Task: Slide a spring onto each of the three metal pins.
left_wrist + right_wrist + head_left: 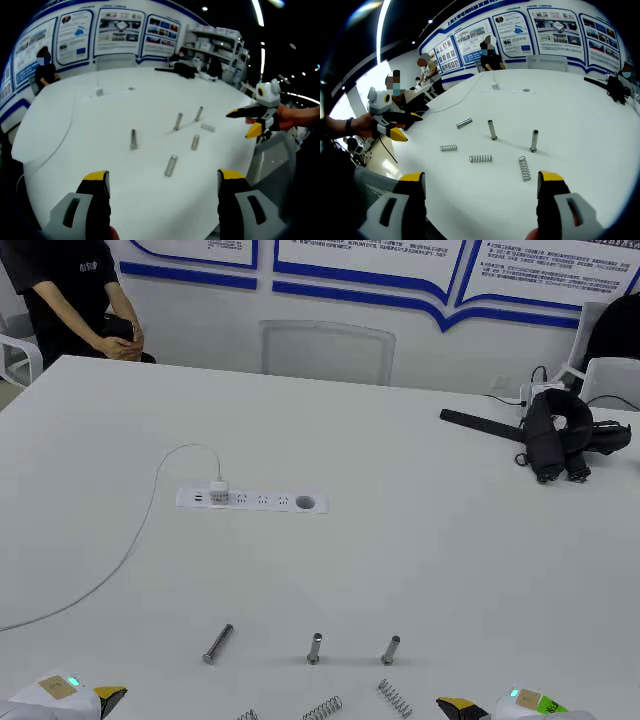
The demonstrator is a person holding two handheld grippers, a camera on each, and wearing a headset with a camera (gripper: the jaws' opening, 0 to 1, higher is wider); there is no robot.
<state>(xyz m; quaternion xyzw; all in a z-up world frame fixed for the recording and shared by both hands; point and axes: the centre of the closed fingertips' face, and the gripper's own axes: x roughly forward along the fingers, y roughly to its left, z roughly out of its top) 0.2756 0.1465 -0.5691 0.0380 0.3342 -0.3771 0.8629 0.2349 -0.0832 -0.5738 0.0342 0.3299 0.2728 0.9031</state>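
Observation:
Three metal pins stand in a row near the table's front edge: one lies flat (217,643), two stand upright (314,648) (390,648). Three loose springs (247,716) (322,708) (395,697) lie just in front of them, none on a pin. My left gripper (105,698) sits at the bottom left and my right gripper (455,706) at the bottom right, both short of the springs. The left gripper (162,176) is open with nothing held; a spring (171,165) lies ahead of it. The right gripper (481,176) is open too, facing a spring (524,168) and an upright pin (534,141).
A white power strip (252,500) with a plugged charger (218,490) and a trailing cable (130,540) lies mid-table. A black device (560,440) rests at the far right. A person (70,300) sits at the far left corner, a chair (325,350) behind the table.

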